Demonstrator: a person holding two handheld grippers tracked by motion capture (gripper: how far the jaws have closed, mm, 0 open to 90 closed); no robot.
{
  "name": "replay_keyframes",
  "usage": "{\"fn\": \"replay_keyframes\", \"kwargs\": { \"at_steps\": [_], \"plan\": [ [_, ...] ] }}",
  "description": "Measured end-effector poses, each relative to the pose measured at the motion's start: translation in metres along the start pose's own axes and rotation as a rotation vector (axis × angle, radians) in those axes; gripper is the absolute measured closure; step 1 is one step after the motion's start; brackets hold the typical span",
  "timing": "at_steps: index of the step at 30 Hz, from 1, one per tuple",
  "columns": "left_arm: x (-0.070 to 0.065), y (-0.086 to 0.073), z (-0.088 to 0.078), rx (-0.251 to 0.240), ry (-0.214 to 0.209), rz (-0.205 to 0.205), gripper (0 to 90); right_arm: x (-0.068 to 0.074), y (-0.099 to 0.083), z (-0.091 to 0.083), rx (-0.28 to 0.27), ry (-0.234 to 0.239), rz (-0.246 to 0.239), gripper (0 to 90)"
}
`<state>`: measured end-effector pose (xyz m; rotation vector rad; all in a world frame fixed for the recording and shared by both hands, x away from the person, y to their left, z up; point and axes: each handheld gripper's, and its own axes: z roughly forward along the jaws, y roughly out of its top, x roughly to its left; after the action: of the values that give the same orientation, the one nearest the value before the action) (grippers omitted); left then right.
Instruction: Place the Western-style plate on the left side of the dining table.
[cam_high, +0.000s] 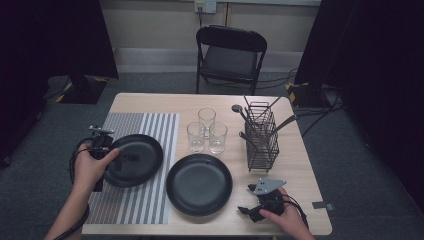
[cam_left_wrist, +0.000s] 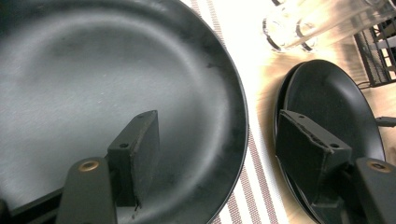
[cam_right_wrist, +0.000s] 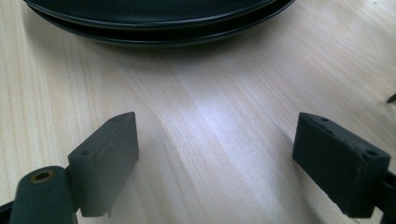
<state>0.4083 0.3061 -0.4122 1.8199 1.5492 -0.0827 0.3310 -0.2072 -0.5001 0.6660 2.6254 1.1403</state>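
Observation:
A black plate (cam_high: 142, 152) (cam_left_wrist: 93, 70) lies on a striped placemat (cam_high: 150, 200) (cam_left_wrist: 254, 163) at the table's left. My left gripper (cam_high: 131, 159) (cam_left_wrist: 217, 121) hovers over the plate's right part, open. One jaw is above the plate's inside and the other is beyond its rim, with neither pad touching the plate. A second black plate (cam_high: 200, 182) (cam_left_wrist: 327, 93) (cam_right_wrist: 154, 18) sits at the table's middle front and looks like two stacked. My right gripper (cam_high: 246, 199) (cam_right_wrist: 215, 121) rests low at the front right, open over bare wood, pointing at that plate's edge with nothing between its jaws.
Three clear glasses (cam_high: 206, 131) (cam_left_wrist: 303, 23) stand behind the middle plate. A black wire cutlery rack (cam_high: 262, 137) (cam_left_wrist: 378, 51) with several utensils is at the right rear. A folding chair (cam_high: 230, 55) stands beyond the wooden table (cam_high: 300, 165).

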Motion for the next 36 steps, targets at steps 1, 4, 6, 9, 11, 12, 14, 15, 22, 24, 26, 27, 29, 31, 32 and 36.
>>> {"fn": "replay_keyframes", "kwargs": {
  "at_steps": [1,4,6,9,11,12,14,15,22,24,26,27,29,31,32,36],
  "plan": [
    [-0.001,0.0,0.0,0.003,-0.011,0.008,29.9,0.0,0.0,0.0,-0.001,0.0,-0.001,13.7],
    [-0.005,-0.002,0.003,-0.012,-0.016,0.015,28.4,0.0,0.0,0.0,-0.001,-0.001,-0.002,13.8],
    [-0.006,-0.003,0.005,-0.013,-0.017,0.023,27.2,0.0,0.0,0.0,-0.001,-0.001,-0.002,13.7],
    [-0.006,-0.005,0.006,-0.018,-0.028,0.035,27.2,0.0,0.0,0.0,0.0,-0.003,-0.002,13.7],
    [-0.007,-0.006,0.007,-0.016,-0.04,0.033,26.8,0.0,0.0,0.0,0.0,-0.003,-0.001,13.7],
    [-0.007,-0.007,0.008,-0.019,-0.033,0.035,26.6,0.0,0.0,0.0,0.001,-0.003,0.001,13.7],
    [-0.006,-0.008,0.009,-0.026,-0.024,0.042,26.2,0.0,0.0,0.0,0.0,-0.003,-0.001,13.7],
    [-0.006,-0.009,0.01,-0.023,-0.033,0.046,25.9,0.0,0.0,0.0,0.0,-0.003,-0.002,13.7],
    [-0.003,-0.013,0.013,-0.002,-0.042,0.046,25.4,0.001,-0.001,-0.001,0.0,-0.005,0.004,13.6],
    [-0.002,-0.014,0.014,-0.003,-0.033,0.056,25.2,0.001,-0.001,-0.001,0.0,0.0,0.005,13.7],
    [-0.002,-0.015,0.015,-0.002,-0.03,0.055,25.2,0.001,0.0,-0.001,0.005,0.003,0.002,14.1],
    [-0.001,-0.015,0.016,0.002,-0.042,0.055,25.3,0.0,0.0,-0.001,0.012,0.007,0.006,14.3],
    [-0.001,-0.015,0.016,0.002,-0.034,0.056,25.2,-0.001,0.001,-0.002,0.023,0.013,0.004,14.4],
    [-0.002,-0.014,0.013,-0.007,-0.031,0.066,25.4,-0.002,0.003,-0.002,0.033,0.013,0.002,14.6],
    [-0.003,-0.014,0.011,-0.005,-0.032,0.072,25.3,-0.003,0.003,-0.002,0.04,0.011,-0.001,14.6],
    [-0.004,-0.014,0.006,-0.017,-0.04,0.071,25.3,-0.005,0.006,-0.005,0.064,0.011,-0.005,15.6]
  ]
}}
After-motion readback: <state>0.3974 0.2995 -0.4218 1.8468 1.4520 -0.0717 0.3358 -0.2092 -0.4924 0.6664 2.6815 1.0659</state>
